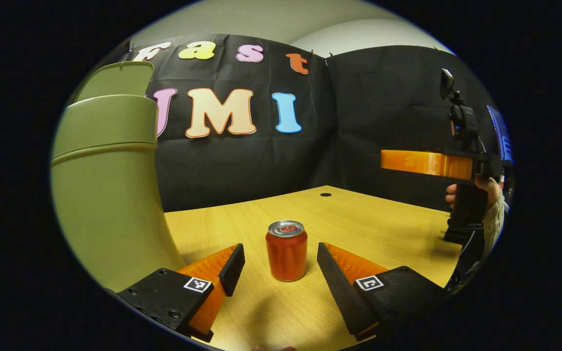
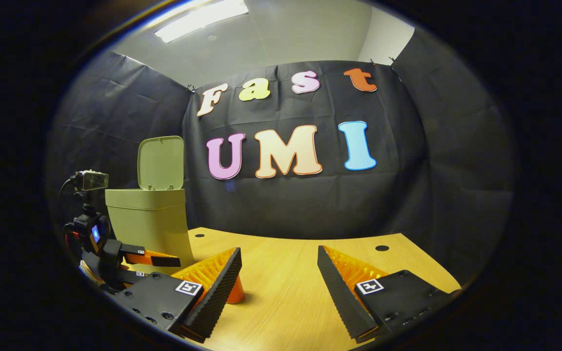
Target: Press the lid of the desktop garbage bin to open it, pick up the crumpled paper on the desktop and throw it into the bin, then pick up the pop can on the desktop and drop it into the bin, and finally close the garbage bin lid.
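Note:
A red pop can (image 1: 286, 253) stands upright on the wooden desk (image 1: 388, 229). My left gripper (image 1: 277, 249) is open, its fingers on either side of the can and a little short of it. The green bin (image 1: 105, 195) rises close on the left with its lid (image 1: 115, 80) up. In the right gripper view the bin (image 2: 151, 224) stands at the back left, lid (image 2: 160, 163) upright, and the can (image 2: 237, 294) peeks out behind my own finger. My right gripper (image 2: 278, 273) is open above the desk with nothing in it.
A hand (image 1: 456, 192) holds the right gripper (image 1: 393, 162) high at the right of the left gripper view. The left gripper (image 2: 164, 263) shows low beside the bin in the right gripper view. Small round holes (image 2: 381, 248) mark the desk's far edge.

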A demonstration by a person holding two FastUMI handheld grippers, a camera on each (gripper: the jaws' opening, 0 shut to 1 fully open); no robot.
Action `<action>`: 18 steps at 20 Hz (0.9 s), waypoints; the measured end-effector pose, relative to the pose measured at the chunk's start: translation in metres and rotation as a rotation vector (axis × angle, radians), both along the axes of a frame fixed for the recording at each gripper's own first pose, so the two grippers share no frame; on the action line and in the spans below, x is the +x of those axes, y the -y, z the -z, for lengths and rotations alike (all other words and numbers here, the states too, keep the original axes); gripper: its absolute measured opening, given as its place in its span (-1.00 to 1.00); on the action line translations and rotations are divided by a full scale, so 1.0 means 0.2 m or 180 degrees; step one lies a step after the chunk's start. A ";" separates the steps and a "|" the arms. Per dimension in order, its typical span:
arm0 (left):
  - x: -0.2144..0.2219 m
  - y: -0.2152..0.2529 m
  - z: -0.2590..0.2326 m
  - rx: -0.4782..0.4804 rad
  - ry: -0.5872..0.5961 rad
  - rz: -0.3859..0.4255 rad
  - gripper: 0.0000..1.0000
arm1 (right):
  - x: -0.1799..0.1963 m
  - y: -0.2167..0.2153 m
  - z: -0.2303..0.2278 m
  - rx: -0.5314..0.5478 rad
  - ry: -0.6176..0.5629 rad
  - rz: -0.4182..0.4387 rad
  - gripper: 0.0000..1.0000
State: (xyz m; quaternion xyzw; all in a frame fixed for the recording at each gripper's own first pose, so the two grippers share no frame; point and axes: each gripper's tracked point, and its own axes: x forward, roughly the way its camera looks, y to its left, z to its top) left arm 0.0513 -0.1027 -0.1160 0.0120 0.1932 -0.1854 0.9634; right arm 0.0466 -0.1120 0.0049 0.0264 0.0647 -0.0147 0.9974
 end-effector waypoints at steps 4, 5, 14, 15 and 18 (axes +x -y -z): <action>0.08 0.04 0.10 0.0021 -0.0163 -0.0005 0.83 | -0.01 0.04 0.00 -0.0127 0.0031 0.0044 0.96; 0.10 0.05 0.11 0.0018 -0.0183 -0.0001 0.83 | -0.01 0.03 0.00 -0.0155 0.0034 0.0034 0.96; 0.19 0.10 0.26 0.0071 -0.0384 -0.0019 0.83 | -0.03 0.06 0.09 -0.0093 -0.0018 0.0019 0.96; 0.20 0.11 0.27 0.0076 -0.0393 -0.0021 0.84 | -0.02 0.06 0.10 -0.0087 -0.0062 0.0011 0.96; 0.21 0.12 0.31 0.0108 -0.0438 -0.0037 0.84 | -0.01 0.07 0.12 -0.0096 -0.0087 0.0011 0.97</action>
